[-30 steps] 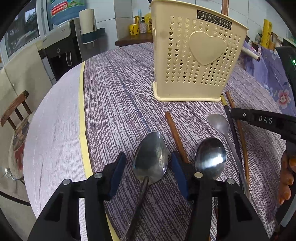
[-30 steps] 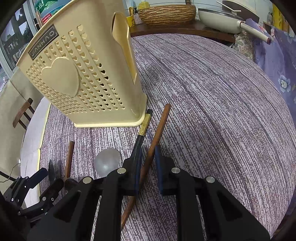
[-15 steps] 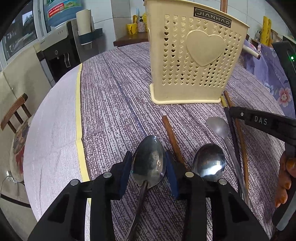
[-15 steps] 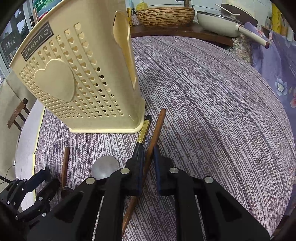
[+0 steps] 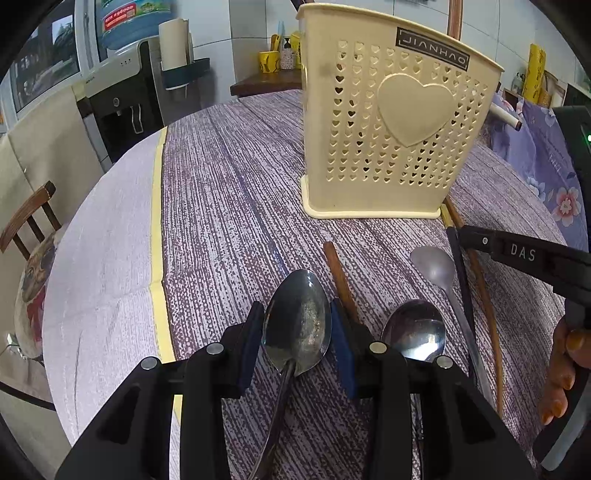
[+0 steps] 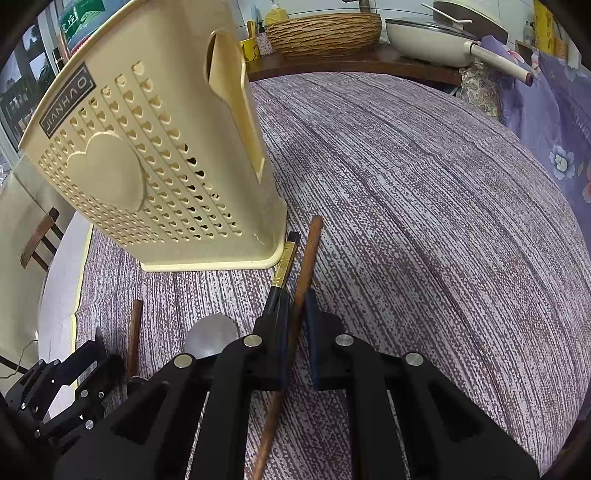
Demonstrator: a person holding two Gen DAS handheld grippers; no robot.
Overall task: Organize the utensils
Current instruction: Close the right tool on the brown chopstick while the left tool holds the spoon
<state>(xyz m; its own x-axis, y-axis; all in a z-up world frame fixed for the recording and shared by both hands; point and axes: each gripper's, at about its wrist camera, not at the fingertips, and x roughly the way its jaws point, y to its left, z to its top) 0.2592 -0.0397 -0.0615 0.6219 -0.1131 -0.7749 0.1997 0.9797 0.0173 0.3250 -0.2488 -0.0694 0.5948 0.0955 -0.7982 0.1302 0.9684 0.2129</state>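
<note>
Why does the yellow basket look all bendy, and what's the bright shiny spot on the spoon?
Left wrist view: a glare patch on the right-hand spoon. Right wrist view: the fisheye lens bows the utensil basket and curves the tablecloth; black corners frame both views.

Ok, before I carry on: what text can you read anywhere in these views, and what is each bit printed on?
"JIANHAO": dark label near the rim of the cream utensil holder; also seen on that label in the right wrist view.
"DAS": white letters on the black finger of the right tongs.
Water bottle label: red strip with print, too blurred to read.
Green sign behind the holder: characters too small to read.
</note>
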